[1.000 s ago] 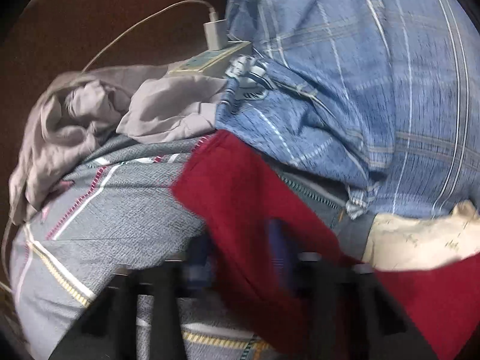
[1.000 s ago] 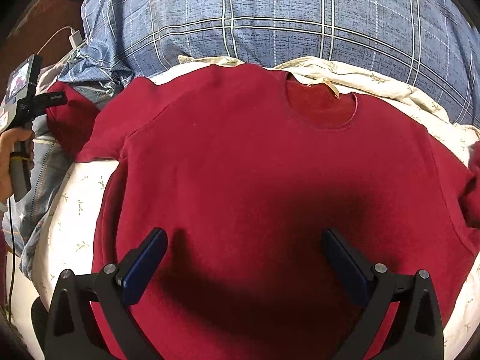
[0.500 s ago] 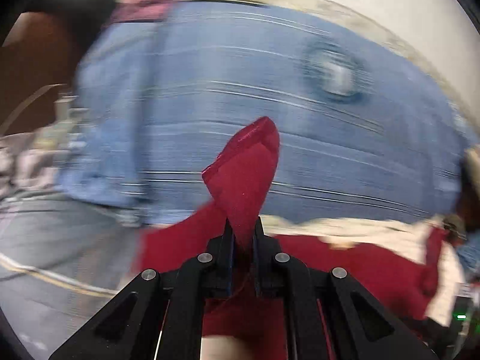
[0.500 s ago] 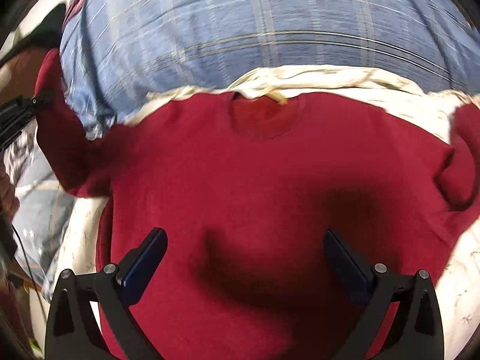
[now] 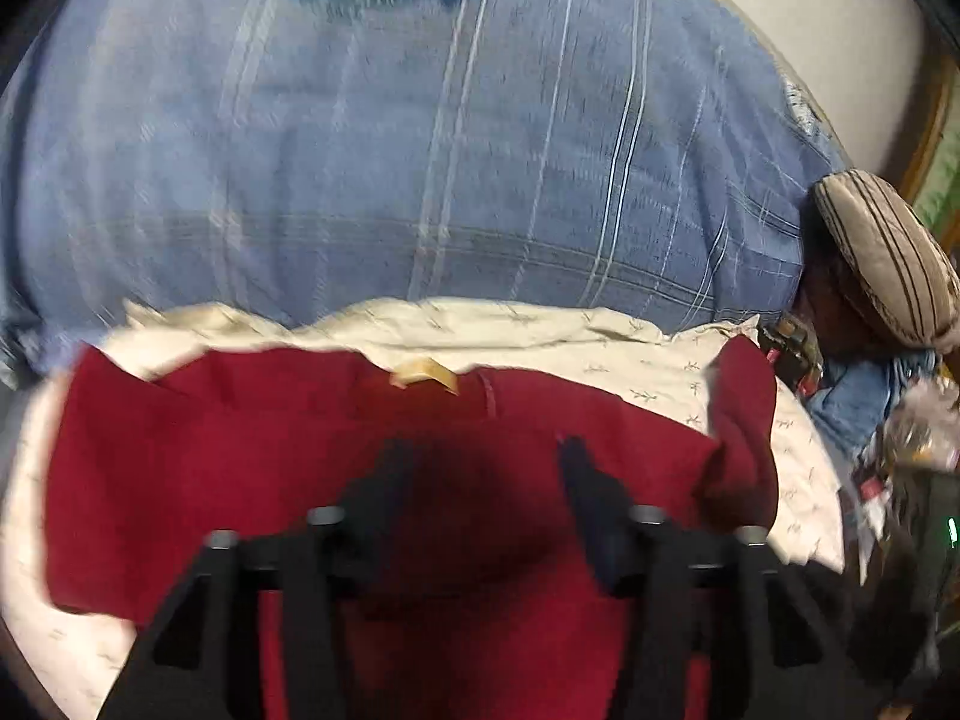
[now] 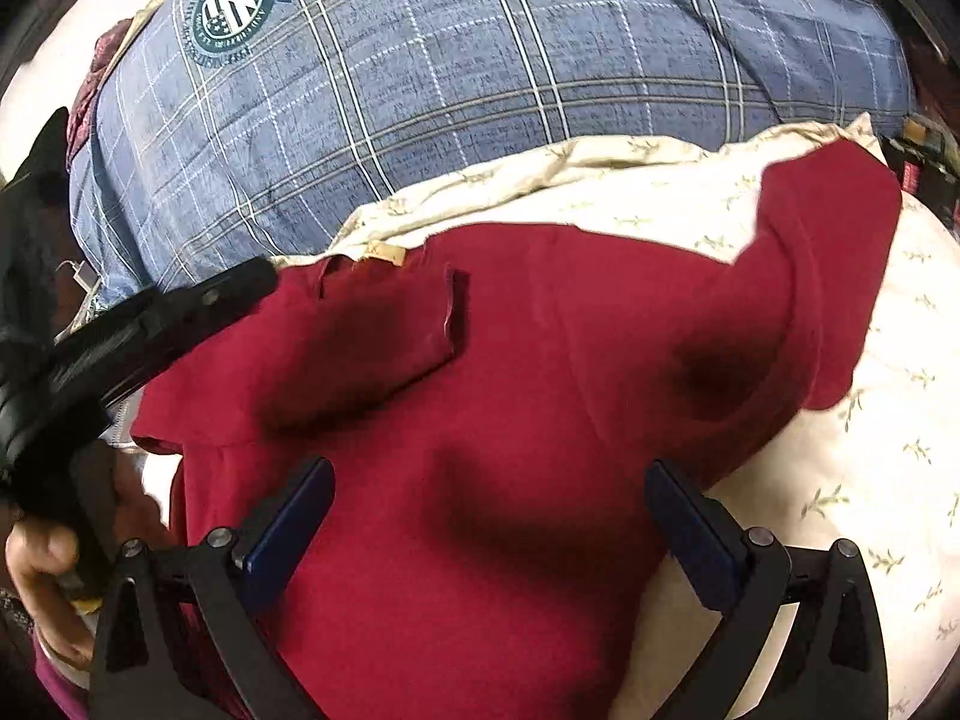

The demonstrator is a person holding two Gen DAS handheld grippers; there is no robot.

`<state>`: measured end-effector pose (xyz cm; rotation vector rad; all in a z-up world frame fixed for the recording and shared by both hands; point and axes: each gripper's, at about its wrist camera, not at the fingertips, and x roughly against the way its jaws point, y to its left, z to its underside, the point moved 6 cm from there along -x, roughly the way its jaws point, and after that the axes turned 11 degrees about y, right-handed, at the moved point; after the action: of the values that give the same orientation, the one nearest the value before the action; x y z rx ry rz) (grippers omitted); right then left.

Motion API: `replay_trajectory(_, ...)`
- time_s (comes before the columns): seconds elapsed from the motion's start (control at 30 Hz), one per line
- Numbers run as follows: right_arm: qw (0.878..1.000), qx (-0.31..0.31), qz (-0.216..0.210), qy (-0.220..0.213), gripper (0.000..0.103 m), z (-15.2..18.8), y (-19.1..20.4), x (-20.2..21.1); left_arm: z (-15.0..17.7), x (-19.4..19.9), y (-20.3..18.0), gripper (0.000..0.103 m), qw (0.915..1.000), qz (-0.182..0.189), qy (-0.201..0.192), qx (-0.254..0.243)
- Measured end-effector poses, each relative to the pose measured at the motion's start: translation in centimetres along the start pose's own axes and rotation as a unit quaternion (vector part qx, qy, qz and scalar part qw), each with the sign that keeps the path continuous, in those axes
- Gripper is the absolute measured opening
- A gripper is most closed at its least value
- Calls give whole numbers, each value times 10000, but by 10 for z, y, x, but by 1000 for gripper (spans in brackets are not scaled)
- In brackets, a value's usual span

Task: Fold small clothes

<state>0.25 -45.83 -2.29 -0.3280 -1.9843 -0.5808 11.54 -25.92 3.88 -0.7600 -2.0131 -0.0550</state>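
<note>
A dark red shirt [image 6: 510, 396] lies flat on a cream floral sheet [image 6: 870, 420]. Its left sleeve [image 6: 384, 324] is folded in over the chest; its right sleeve [image 6: 834, 276] still sticks out. The shirt also shows in the left wrist view [image 5: 240, 468], with a tan neck label [image 5: 423, 372]. My left gripper [image 5: 480, 462] is open and empty just above the shirt's chest; it also shows in the right wrist view [image 6: 180, 312]. My right gripper [image 6: 489, 516] is open and empty above the shirt's lower half.
A blue plaid pillow [image 6: 480, 60] lies behind the shirt. A striped cushion [image 5: 888, 258] and dark clutter [image 5: 888, 450] sit at the right.
My left gripper carried the left sleeve up and over onto the chest, then opened and let it go. The right gripper shifted left and stayed open.
</note>
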Motion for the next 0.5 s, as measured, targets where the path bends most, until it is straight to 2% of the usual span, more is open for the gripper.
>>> replay_trajectory(0.1, 9995, 214, -208, -137, 102, -11, 15, -1, 8, 38, 25, 72, 9978, -473, -426, -166)
replay_trajectory(0.2, 9978, 550, -124, -338, 102, -28, 32, -10, 19, 62, 78, 73, 9916, -1134, -622, 77)
replay_trajectory(0.27, 9968, 729, 14, -314, 99, -41, 40, -25, 31, 72, 118, 73, 9867, -1434, -647, 416)
replay_trajectory(0.33, 9962, 859, 142, -54, 91, -52, 45, -48, 40, 75, 145, 73, 9844, -1457, -595, 785)
replay_trajectory(0.4, 9945, 971, 326, 239, 66, -60, 50, -73, 49, 77, 170, 73, 9811, -1402, -580, 1204)
replay_trajectory(0.47, 9939, 938, 427, 394, 49, -63, 49, -89, 50, 74, 181, 73, 9784, -1337, -638, 1442)
replay_trajectory(0.5, 9942, 911, 465, 345, 47, -63, 47, -92, 51, 75, 181, 73, 9777, -1330, -657, 1489)
